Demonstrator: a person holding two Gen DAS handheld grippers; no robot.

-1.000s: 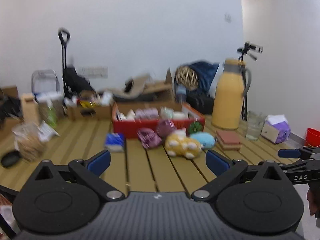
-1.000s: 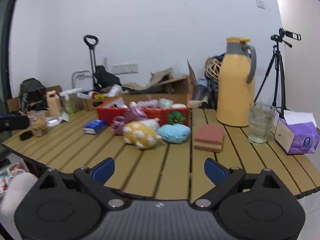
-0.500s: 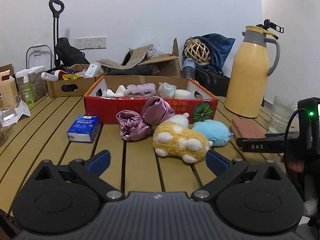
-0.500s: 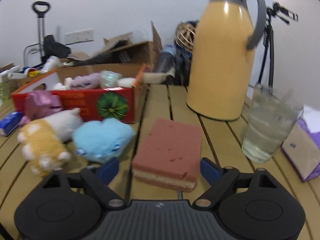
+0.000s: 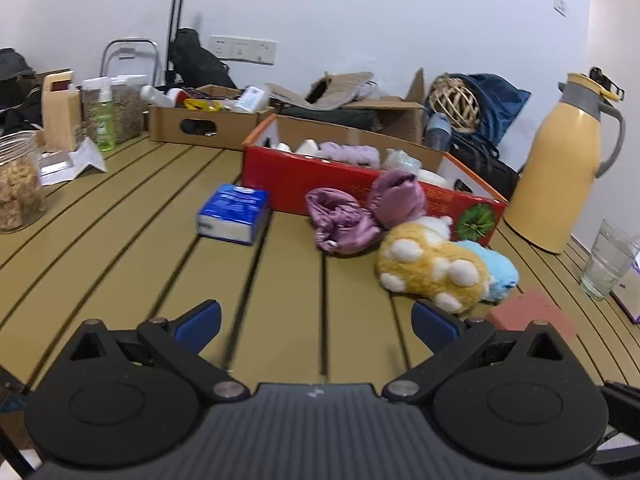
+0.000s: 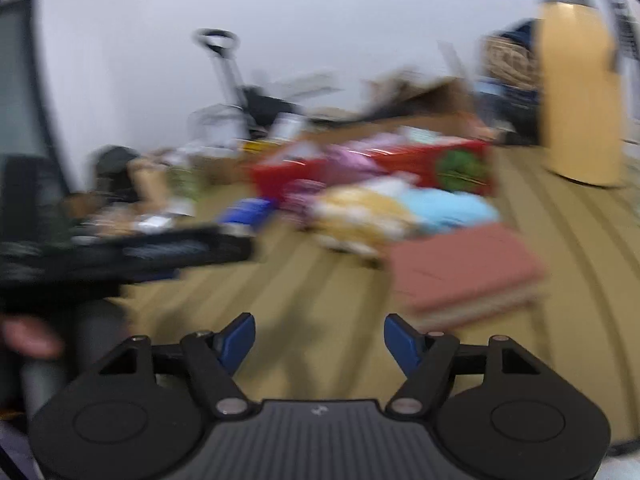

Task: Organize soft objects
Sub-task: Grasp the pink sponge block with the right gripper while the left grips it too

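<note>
A red cardboard box [image 5: 360, 184] holding several soft items stands mid-table. In front of it lie two purple cloth bundles [image 5: 344, 220], a yellow-and-white plush [image 5: 432, 268], a light blue plush [image 5: 500, 272] and a pink sponge [image 5: 532, 316]. My left gripper [image 5: 316, 320] hovers open over bare slats, short of the purple bundles, nothing between its fingers. The right wrist view is motion-blurred. There my right gripper [image 6: 319, 338] is open and empty, with the pink sponge [image 6: 464, 268] ahead to its right. The other gripper's black body [image 6: 160, 248] and a hand [image 6: 28, 336] show at left.
A blue tissue pack [image 5: 234, 214] lies left of the red box. A yellow thermos [image 5: 560, 176] and a glass [image 5: 608, 260] stand at the right. A snack jar [image 5: 18, 192], bottles and a brown cardboard box [image 5: 204, 124] fill the left and back.
The right gripper's jaws narrowed. It then drew back and swung left, so the sponge that sat between its fingers now lies off to the right. The left gripper sank and turned left.
</note>
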